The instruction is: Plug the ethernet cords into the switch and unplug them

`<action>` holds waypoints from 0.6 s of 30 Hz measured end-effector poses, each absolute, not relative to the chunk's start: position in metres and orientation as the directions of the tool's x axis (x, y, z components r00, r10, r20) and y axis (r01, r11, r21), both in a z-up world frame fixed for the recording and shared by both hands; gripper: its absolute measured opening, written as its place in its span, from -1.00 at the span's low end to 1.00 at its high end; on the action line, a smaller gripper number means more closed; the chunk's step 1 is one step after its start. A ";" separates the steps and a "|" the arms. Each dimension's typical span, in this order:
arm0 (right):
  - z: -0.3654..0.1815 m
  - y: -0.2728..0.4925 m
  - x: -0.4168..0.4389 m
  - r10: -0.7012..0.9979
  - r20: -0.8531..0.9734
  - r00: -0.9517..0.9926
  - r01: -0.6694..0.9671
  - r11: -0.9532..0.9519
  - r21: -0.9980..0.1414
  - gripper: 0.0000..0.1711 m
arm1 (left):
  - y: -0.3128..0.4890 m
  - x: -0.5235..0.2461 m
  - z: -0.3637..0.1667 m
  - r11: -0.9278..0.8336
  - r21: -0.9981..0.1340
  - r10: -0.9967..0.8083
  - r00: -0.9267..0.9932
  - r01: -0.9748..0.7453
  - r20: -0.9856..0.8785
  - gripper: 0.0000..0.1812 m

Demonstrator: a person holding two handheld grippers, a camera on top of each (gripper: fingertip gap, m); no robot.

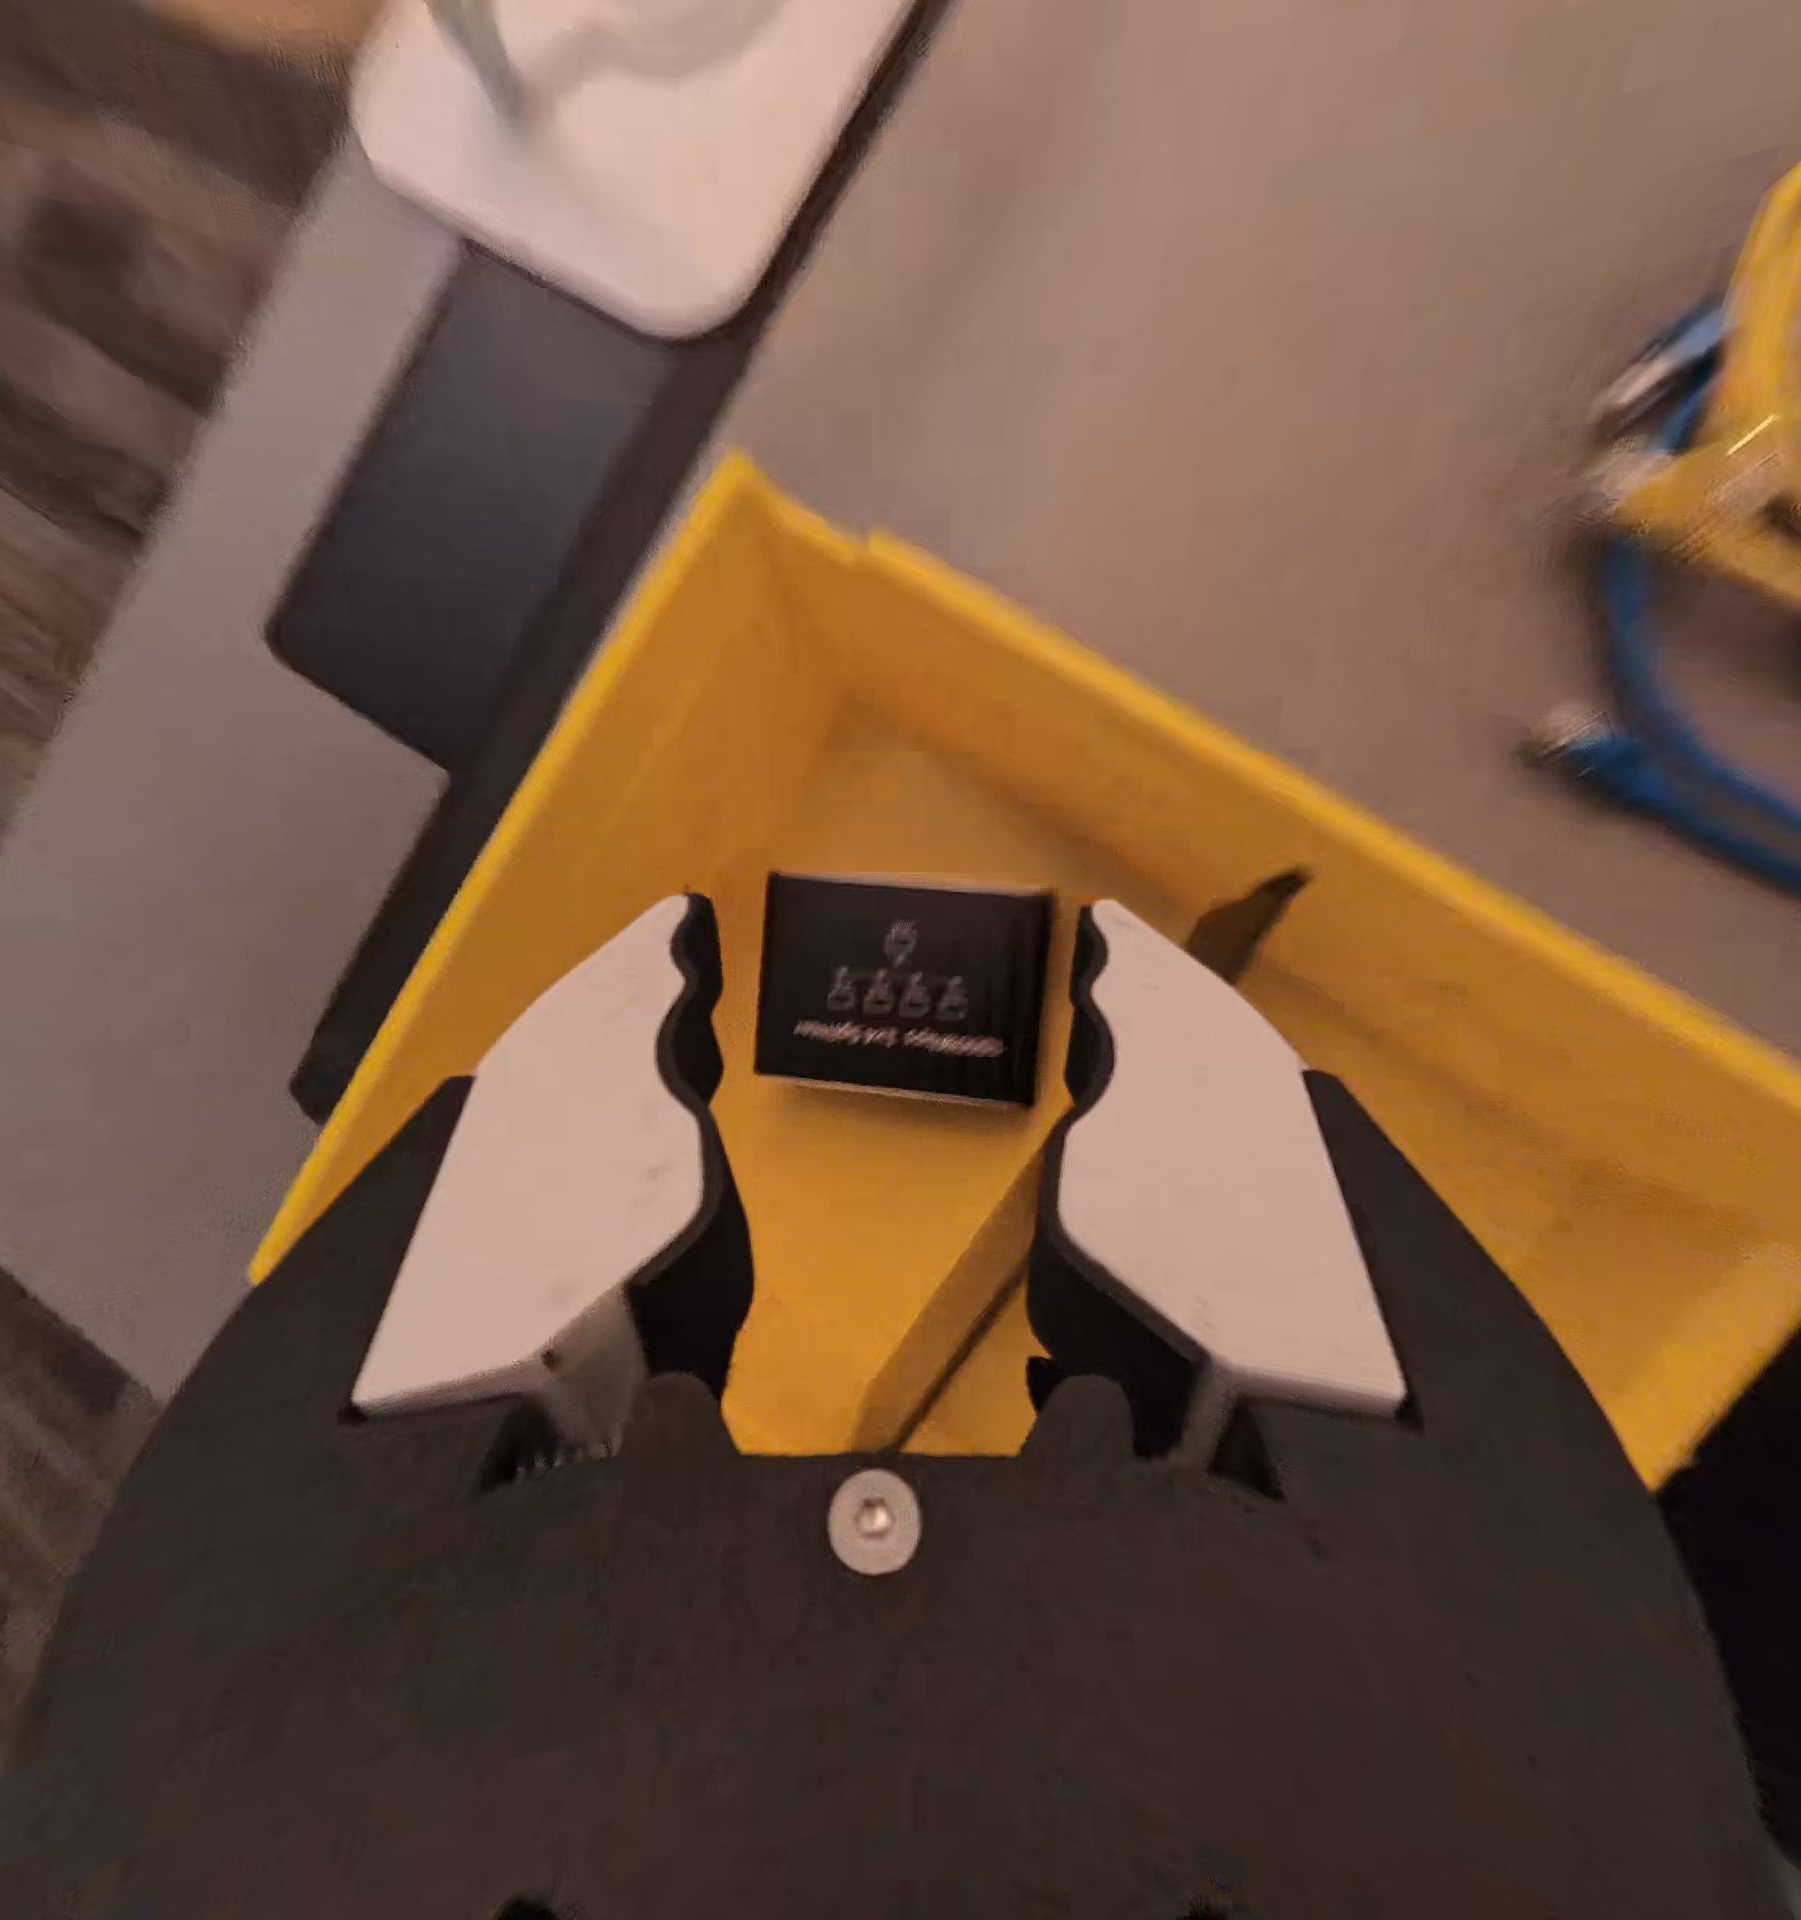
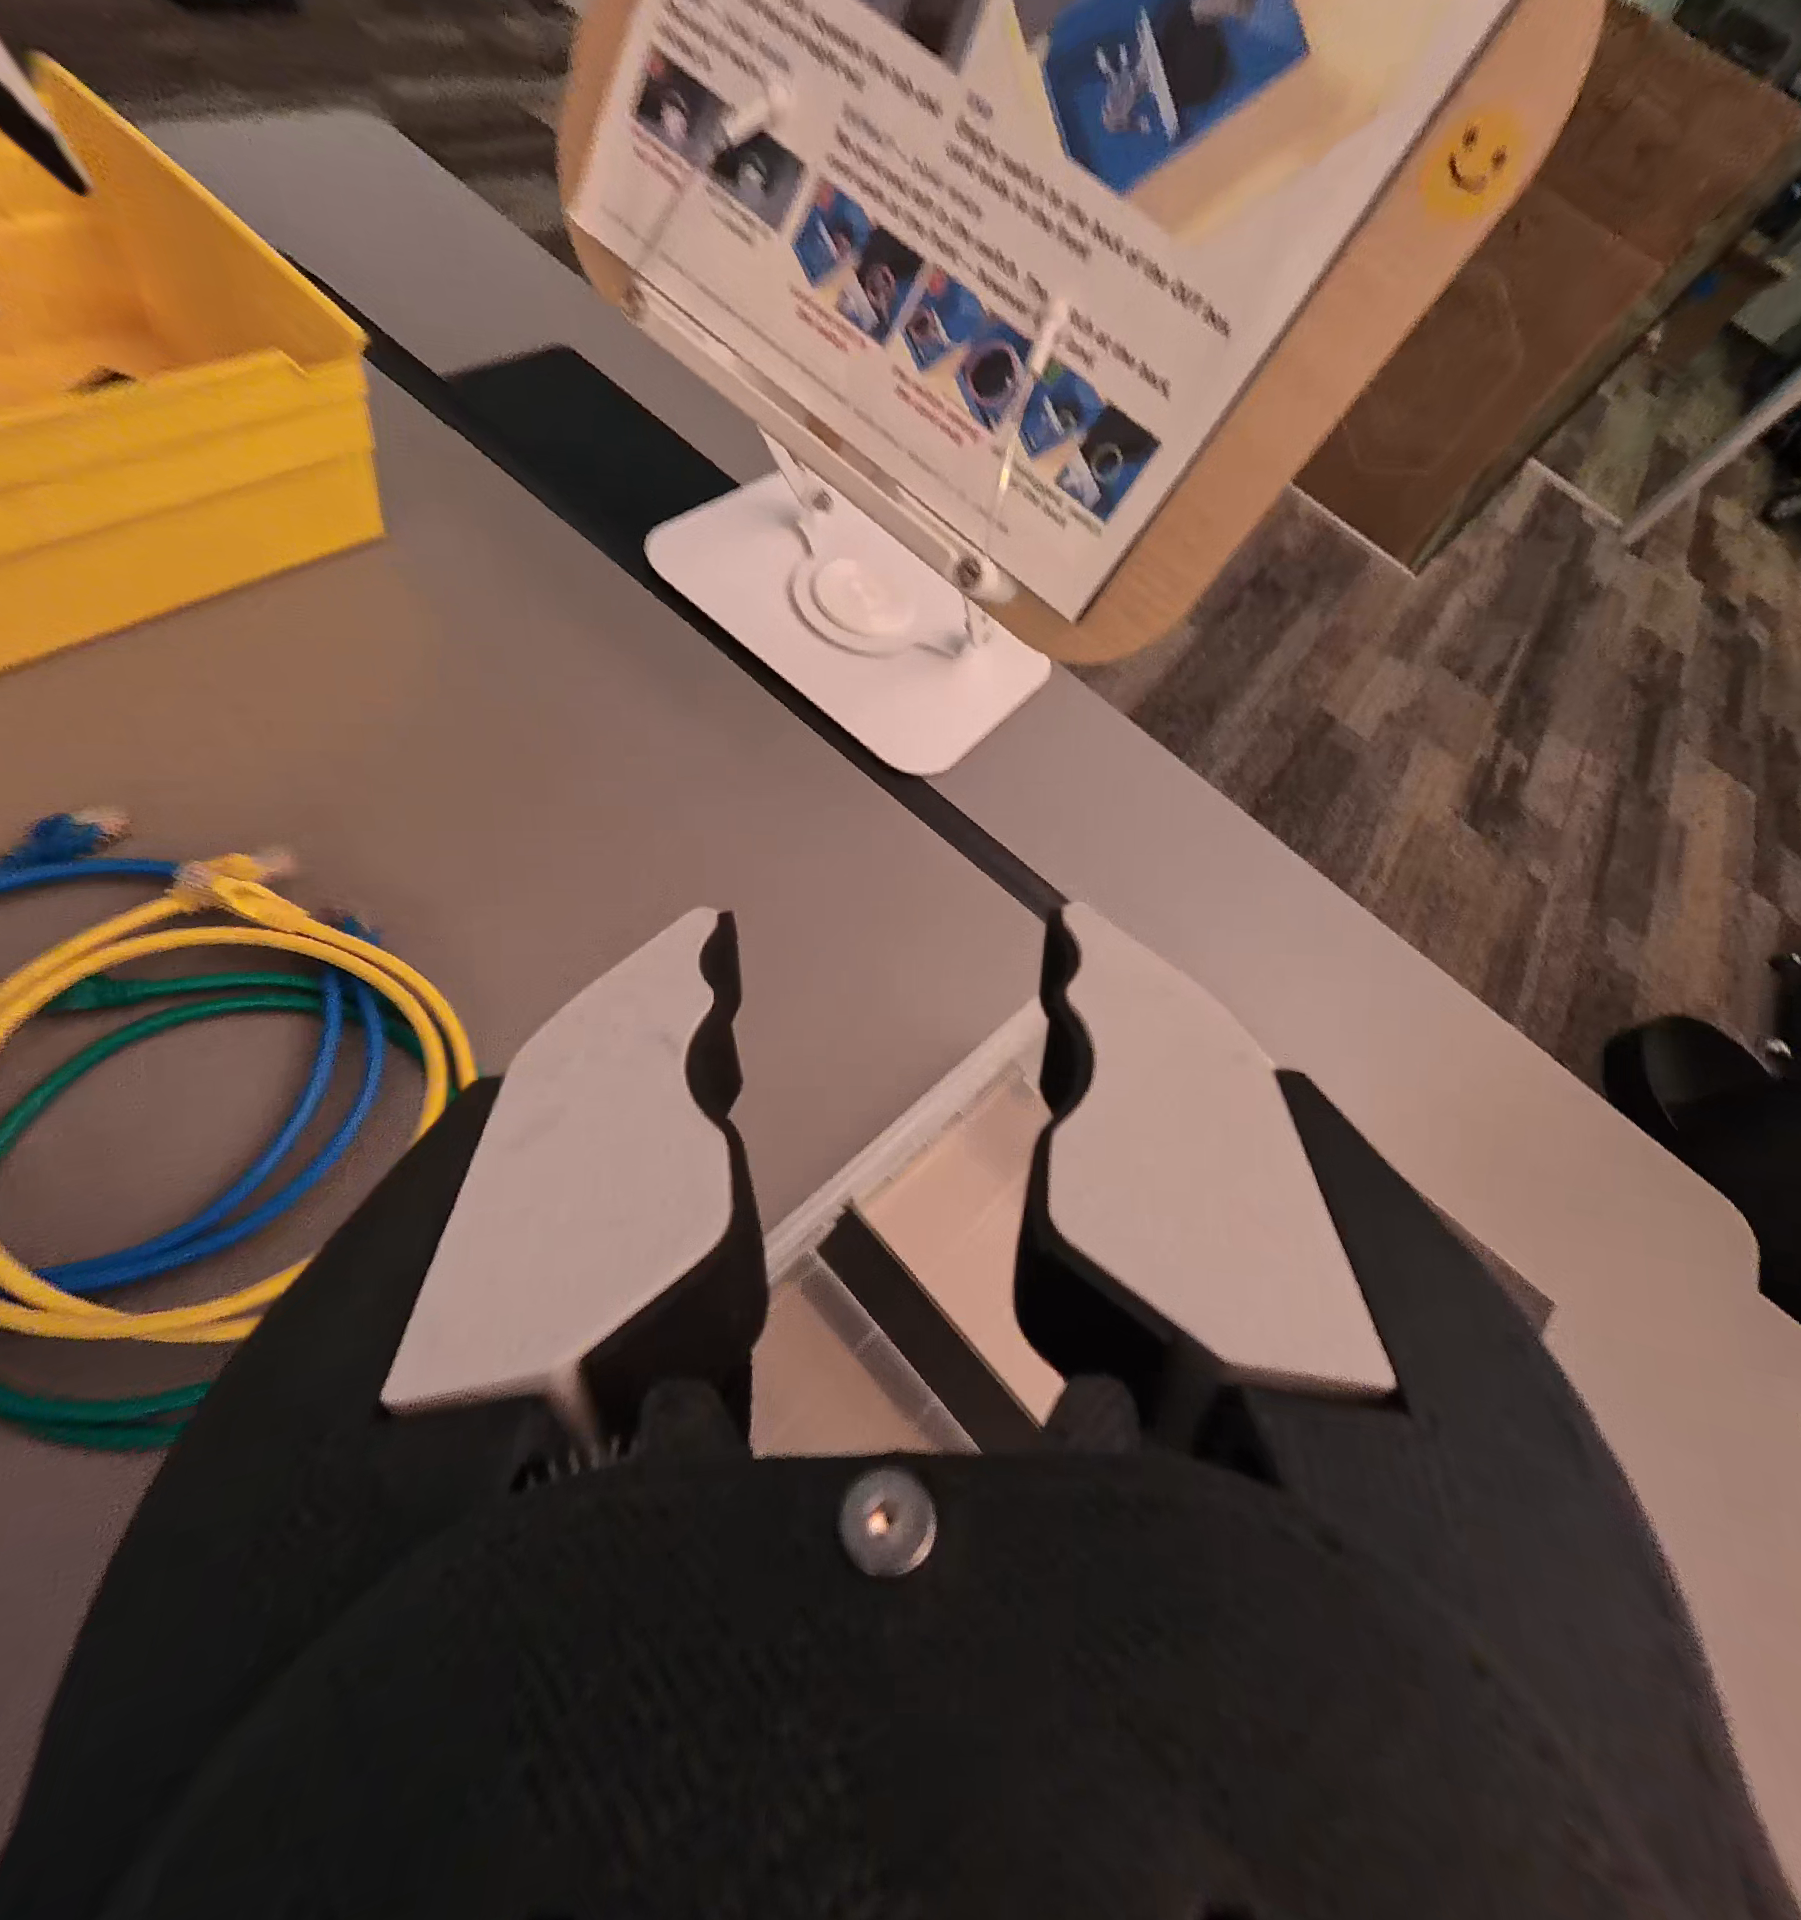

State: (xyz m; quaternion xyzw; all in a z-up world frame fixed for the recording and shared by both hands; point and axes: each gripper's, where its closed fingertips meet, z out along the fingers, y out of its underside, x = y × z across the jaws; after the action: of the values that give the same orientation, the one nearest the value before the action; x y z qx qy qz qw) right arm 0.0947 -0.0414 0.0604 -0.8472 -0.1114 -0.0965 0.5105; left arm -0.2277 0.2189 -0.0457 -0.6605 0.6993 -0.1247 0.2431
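Note:
A small black switch [image 1: 901, 989] with white symbols on top lies inside a yellow bin [image 1: 1291, 831]. My left gripper [image 1: 896, 925] is open above the bin, and the switch sits between its fingers, apart from both. Blue and yellow ethernet cords [image 1: 1727, 520] lie blurred on the grey table at the right. In the right wrist view my right gripper [image 2: 888, 925] is open and empty above the table. Coiled yellow, blue and green ethernet cords [image 2: 200, 1091] lie to its left. The yellow bin [image 2: 148, 436] stands at the far left.
A white stand [image 2: 854, 623] holds an instruction sheet [image 2: 927, 260] at the table's far edge. A clear plastic holder [image 2: 927, 1247] lies under my right gripper. A dark seam [image 2: 771, 675] runs across the grey table [image 2: 563, 727]. Floor lies beyond the table's edge. My hands' fingertips stand some 45 cm from each other.

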 end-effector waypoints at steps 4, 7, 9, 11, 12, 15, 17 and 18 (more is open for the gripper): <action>0.053 -0.042 0.113 0.044 0.275 0.960 0.261 -0.490 -0.832 -0.33 | 0.241 -0.237 -0.107 0.153 -0.292 -0.983 -0.114 -0.944 -0.144 -0.16; 0.050 -0.041 0.123 0.020 0.261 0.965 0.235 -0.503 -0.832 -0.33 | 0.237 -0.240 -0.132 0.141 -0.213 -0.990 -0.137 -0.967 -0.032 0.06; 0.045 -0.041 0.128 0.008 0.259 0.966 0.225 -0.520 -0.824 -0.33 | 0.236 -0.243 -0.143 0.143 -0.166 -0.989 -0.146 -0.976 0.008 0.14; 0.040 -0.039 0.131 0.003 0.262 0.965 0.222 -0.537 -0.814 -0.33 | 0.232 -0.245 -0.152 0.167 -0.127 -0.985 -0.172 -0.978 0.029 0.11; 0.038 -0.038 0.132 0.005 0.264 0.965 0.224 -0.544 -0.809 -0.33 | 0.232 -0.245 -0.152 0.166 -0.119 -0.984 -0.172 -0.979 0.039 0.09; 0.035 -0.037 0.130 0.015 0.272 0.962 0.235 -0.555 -0.798 -0.33 | 0.237 -0.244 -0.150 0.153 -0.125 -0.988 -0.156 -0.980 0.014 0.09; 0.036 -0.037 0.127 0.023 0.272 0.962 0.239 -0.549 -0.801 -0.33 | 0.246 -0.245 -0.145 0.157 -0.149 -0.987 -0.150 -0.976 -0.059 0.08; 0.037 -0.037 0.125 0.028 0.271 0.962 0.242 -0.545 -0.803 -0.34 | 0.249 -0.245 -0.139 0.156 -0.169 -0.986 -0.142 -0.973 -0.092 0.08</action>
State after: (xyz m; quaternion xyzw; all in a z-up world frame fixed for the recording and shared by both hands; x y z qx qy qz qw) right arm 0.1254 -0.0366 0.0371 -0.8716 -0.0775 -0.1135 0.4705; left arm -0.2453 0.2492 -0.1391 -0.6488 0.7548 -0.0342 0.0903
